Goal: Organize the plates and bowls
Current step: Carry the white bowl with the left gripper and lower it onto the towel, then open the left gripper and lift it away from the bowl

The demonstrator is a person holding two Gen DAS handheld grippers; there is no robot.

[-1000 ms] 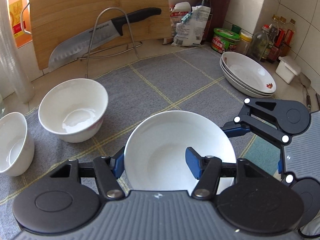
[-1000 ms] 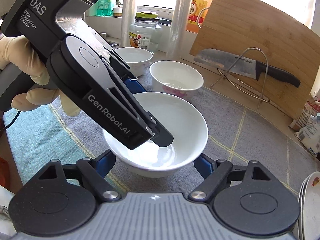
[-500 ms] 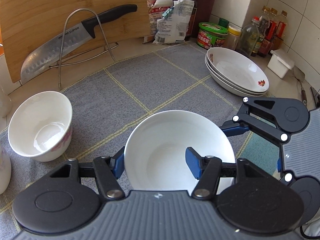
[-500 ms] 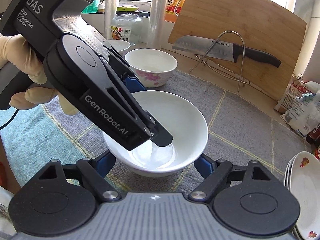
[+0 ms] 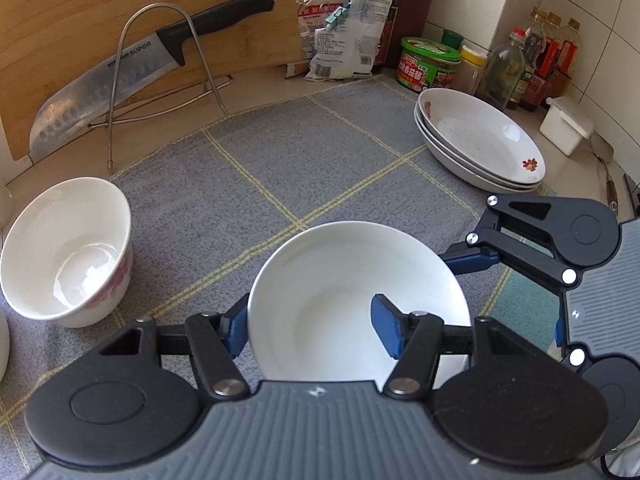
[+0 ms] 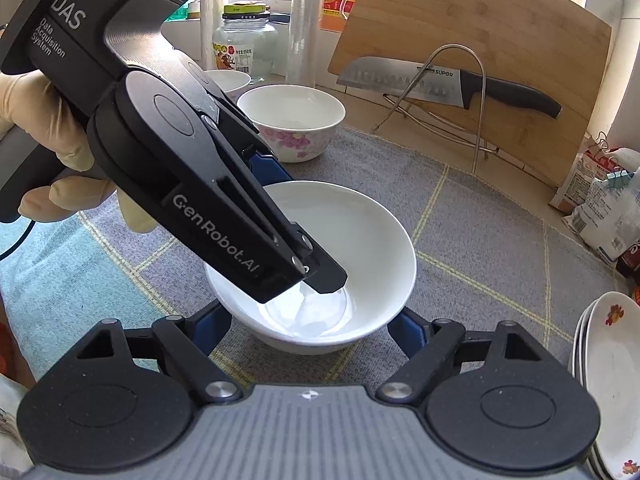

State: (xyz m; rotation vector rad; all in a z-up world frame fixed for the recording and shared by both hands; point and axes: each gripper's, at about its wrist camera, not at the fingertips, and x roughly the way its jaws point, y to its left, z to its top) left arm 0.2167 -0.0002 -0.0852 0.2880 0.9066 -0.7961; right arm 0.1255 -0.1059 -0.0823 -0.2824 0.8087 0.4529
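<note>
White bowl sits upright, mouth up, rim pinched by left gripper.

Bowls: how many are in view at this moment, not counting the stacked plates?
3. A plain bowl sits mid-mat, clamped by the left tool. A floral bowl stands behind it. A third bowl peeks out farther back, by the jar. More may be hidden.
</note>
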